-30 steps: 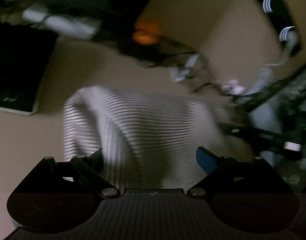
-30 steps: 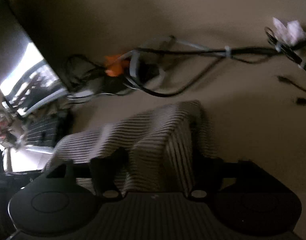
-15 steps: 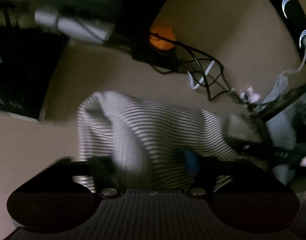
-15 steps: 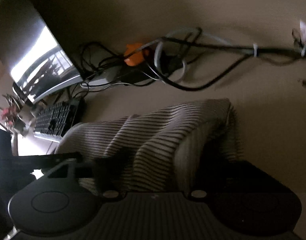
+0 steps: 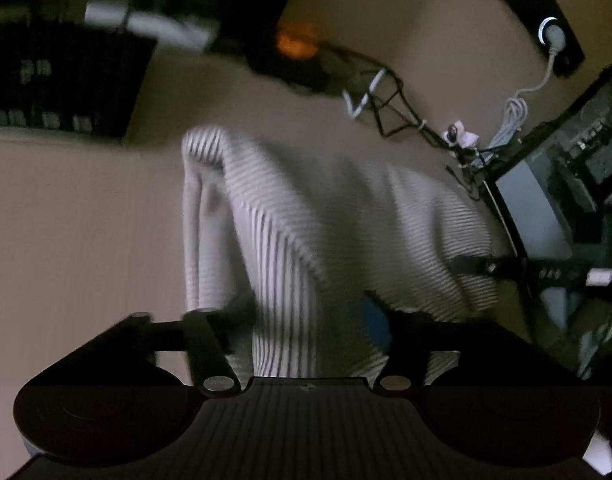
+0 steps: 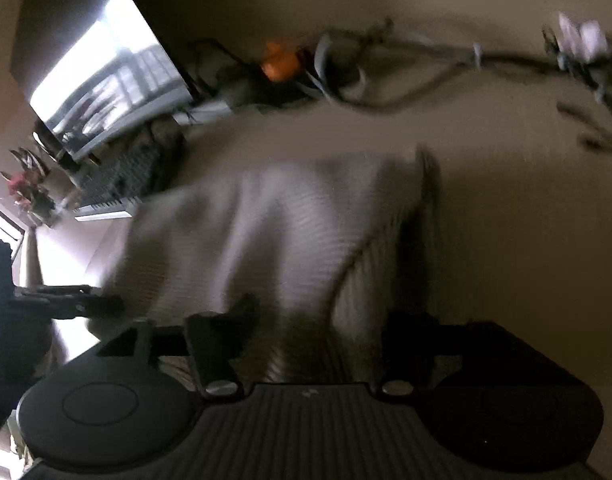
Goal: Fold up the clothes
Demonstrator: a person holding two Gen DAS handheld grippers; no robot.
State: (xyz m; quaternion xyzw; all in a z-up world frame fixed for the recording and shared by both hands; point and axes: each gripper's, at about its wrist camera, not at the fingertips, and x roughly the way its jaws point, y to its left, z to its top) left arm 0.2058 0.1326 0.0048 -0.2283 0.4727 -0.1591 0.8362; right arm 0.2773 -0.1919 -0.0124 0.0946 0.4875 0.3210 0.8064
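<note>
Looks like the release after a fold: the striped shirt point(image 5: 346, 220) lies bunched on the desk point(image 5: 65, 220), left gripper point(image 5: 306, 312) and right gripper point(image 6: 318, 312) both opening over its near edge (blurry, cloth between the jaws). Next: let go cleanly, regrip.

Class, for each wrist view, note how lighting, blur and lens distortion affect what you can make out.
Left wrist view: dim; striped garment fairly readable, upper background smeared, edges bent by the fisheye. Right wrist view: heavier motion blur, so the stripes nearly vanish and the cables streak; the monitor glares bright while the gripper body stays in deep shadow.
</note>
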